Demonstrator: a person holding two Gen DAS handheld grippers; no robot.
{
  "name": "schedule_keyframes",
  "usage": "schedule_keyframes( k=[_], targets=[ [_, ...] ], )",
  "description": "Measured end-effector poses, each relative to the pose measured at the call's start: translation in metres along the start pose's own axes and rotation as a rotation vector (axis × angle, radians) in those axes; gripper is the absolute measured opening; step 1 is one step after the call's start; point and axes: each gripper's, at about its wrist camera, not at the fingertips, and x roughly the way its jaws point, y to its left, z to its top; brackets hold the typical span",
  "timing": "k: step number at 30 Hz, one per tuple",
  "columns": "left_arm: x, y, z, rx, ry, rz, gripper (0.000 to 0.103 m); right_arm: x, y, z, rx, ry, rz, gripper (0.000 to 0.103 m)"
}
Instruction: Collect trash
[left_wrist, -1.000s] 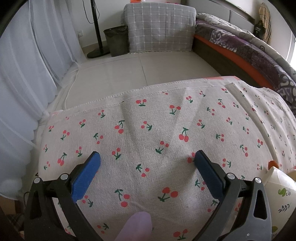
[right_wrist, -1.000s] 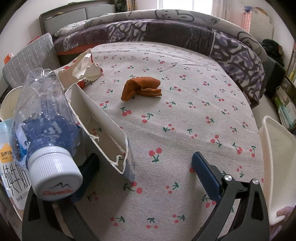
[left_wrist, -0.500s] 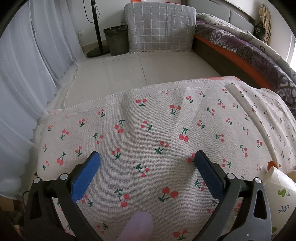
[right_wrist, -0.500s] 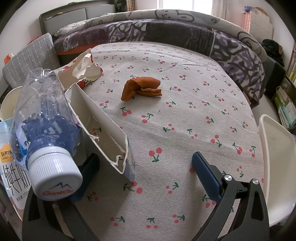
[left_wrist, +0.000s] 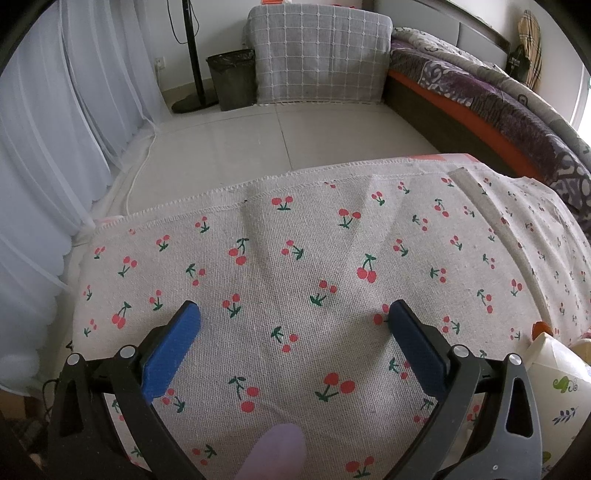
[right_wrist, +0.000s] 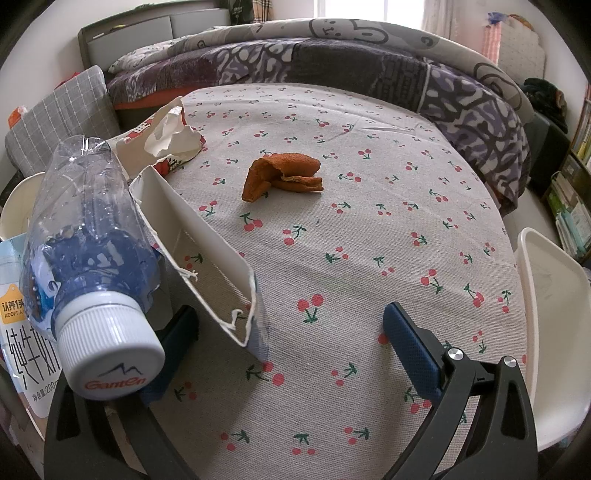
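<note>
On the cherry-print tablecloth (right_wrist: 369, 258) lie several pieces of trash: an orange peel (right_wrist: 282, 177) at the middle, a crumpled tissue pack (right_wrist: 171, 136) at the far left, a torn white carton (right_wrist: 199, 254), and a crushed clear plastic bottle (right_wrist: 88, 254) with a white cap close at the left. My right gripper (right_wrist: 290, 330) is open and empty, low over the cloth beside the carton. My left gripper (left_wrist: 291, 325) is open and empty over bare cloth (left_wrist: 295, 258). A white carton (left_wrist: 554, 387) shows at the right edge of the left wrist view.
A white plastic tray (right_wrist: 550, 332) sits at the table's right edge. A milk pouch (right_wrist: 22, 332) lies at the far left. A bed with a purple quilt (right_wrist: 332, 55) stands behind the table. A dark waste bin (left_wrist: 231, 79) stands on the floor by a grey covered box (left_wrist: 317, 55).
The white tray at the right of the right wrist view has come further into view. Both grippers stay open and nearly still.
</note>
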Motion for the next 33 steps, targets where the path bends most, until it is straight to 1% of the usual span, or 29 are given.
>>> schedule_keyframes(
  k=[27,31,33],
  targets=[
    [0.0007,-0.0024,-0.0007,0.0,0.001,0.008,0.098,-0.0001,0.0,0.0,0.001,-0.001,-0.003,0.097],
    [0.0009,-0.0022,-0.0007,-0.002,0.002,0.004,0.098,-0.0001,0.0001,0.0,0.0,-0.001,-0.003,0.097],
    [-0.0004,0.0001,-0.0009,0.011,0.004,-0.014,0.097,-0.0001,0.0002,-0.0001,0.0,-0.001,-0.003,0.097]
  ],
)
